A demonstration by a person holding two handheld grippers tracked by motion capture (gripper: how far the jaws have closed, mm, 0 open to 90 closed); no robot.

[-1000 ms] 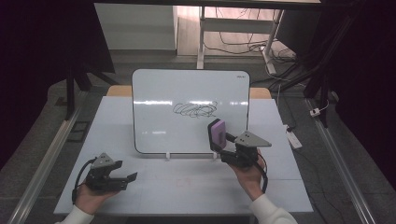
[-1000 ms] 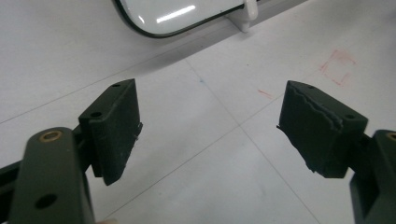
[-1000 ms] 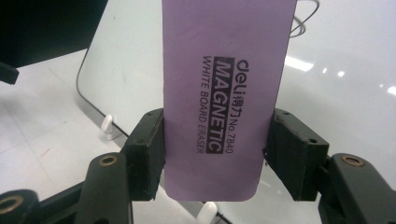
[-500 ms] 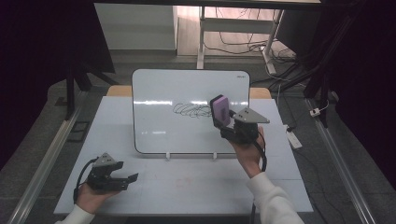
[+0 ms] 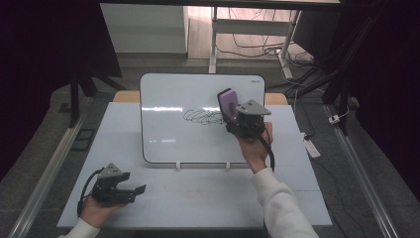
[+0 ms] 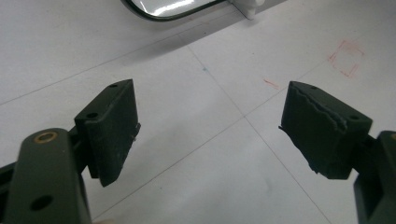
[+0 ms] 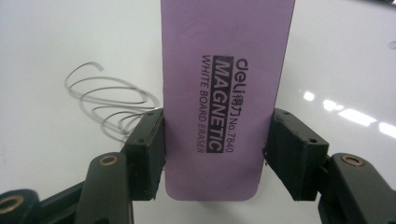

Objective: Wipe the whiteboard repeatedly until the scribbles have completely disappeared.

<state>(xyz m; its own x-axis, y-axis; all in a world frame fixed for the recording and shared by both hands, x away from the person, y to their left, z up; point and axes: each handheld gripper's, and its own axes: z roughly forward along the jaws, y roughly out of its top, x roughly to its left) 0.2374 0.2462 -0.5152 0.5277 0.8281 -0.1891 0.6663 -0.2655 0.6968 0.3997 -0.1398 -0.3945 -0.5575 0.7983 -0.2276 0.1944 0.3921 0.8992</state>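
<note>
Where fingers grip it, purple eraser [image 7: 228,93] reads "deli MAGNETIC WHITE BOARD ERASER".

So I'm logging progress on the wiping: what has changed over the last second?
The right gripper, shut on the purple eraser, has moved away from the person, from the lower right part of the whiteboard up to the right end of the scribble. The scribble looks unwiped. The left gripper stays open, low over the table.
</note>
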